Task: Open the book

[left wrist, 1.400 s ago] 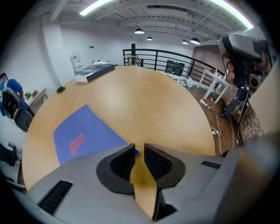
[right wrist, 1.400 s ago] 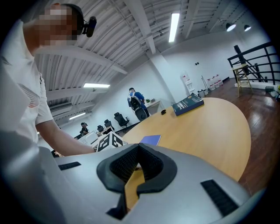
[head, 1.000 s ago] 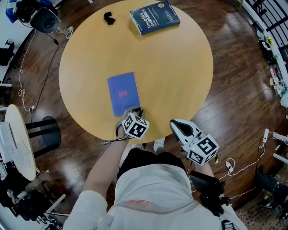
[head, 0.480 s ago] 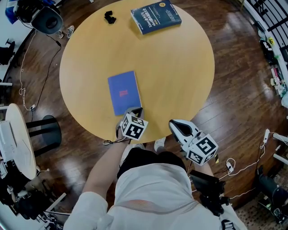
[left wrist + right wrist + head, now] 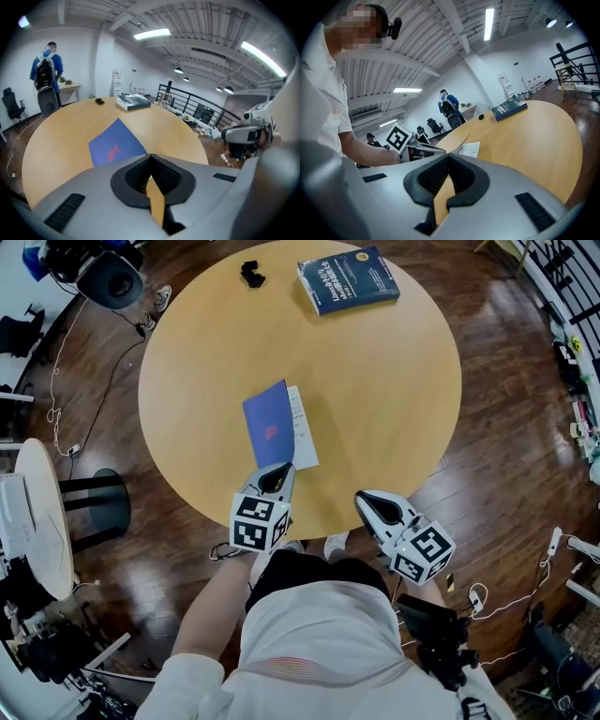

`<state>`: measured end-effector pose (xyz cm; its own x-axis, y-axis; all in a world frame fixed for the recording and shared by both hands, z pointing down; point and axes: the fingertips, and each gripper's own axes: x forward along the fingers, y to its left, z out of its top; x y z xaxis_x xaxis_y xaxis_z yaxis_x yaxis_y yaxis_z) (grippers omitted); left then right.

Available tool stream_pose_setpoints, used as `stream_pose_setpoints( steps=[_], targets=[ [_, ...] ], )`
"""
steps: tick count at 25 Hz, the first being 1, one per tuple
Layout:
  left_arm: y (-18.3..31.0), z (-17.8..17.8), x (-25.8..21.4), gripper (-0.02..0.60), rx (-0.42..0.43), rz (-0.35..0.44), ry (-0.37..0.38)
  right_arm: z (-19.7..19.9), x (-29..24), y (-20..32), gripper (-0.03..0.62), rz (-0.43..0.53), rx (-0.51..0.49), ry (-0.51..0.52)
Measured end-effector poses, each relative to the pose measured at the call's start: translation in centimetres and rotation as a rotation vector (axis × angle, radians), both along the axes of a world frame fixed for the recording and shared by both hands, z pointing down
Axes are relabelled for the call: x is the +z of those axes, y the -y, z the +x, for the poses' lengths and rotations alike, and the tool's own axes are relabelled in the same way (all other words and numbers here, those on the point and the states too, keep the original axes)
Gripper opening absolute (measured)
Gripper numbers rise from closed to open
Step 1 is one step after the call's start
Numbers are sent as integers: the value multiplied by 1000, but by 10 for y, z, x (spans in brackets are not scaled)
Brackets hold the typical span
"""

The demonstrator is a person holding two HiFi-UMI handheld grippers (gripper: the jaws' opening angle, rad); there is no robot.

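A thin blue book [image 5: 270, 424] lies near the front of the round wooden table [image 5: 394, 409]. Its blue cover is raised at the near edge, and a white printed page [image 5: 303, 427] shows beside it. My left gripper [image 5: 277, 471] is shut on the cover's near edge. In the left gripper view the blue cover [image 5: 114, 147] slopes away from the shut left gripper [image 5: 150, 157]. My right gripper [image 5: 367, 500] hovers at the table's front edge, to the right of the book. It is shut with nothing in it. In the right gripper view, beyond the right gripper [image 5: 449, 157], I see the lifted cover [image 5: 462, 139].
A thick dark blue book [image 5: 348, 279] and a small black object [image 5: 249, 274] lie at the table's far side. A black stool [image 5: 94, 510] and another table stand at the left. Cables run over the dark wooden floor. People stand in the background.
My left gripper closed on the blue cover's near edge and rose, lifting the cover so a white page shows. The right gripper stayed where it was.
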<state>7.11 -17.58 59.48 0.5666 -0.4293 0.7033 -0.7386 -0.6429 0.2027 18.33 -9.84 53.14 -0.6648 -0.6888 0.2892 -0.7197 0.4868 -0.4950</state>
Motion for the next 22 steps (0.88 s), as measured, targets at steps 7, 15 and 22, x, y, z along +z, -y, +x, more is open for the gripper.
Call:
stream_pose_setpoints(
  steps=[7, 15, 22],
  targets=[
    [12, -82, -29, 6, -264, 16, -85, -36, -5, 13, -1, 12, -93, 1],
    [13, -183, -11, 6, -461, 16, -13, -82, -10, 21, 0, 8, -166, -23],
    [7, -242, 48, 6, -528, -60, 93, -110, -7, 19, -1, -8, -187, -44]
  ],
)
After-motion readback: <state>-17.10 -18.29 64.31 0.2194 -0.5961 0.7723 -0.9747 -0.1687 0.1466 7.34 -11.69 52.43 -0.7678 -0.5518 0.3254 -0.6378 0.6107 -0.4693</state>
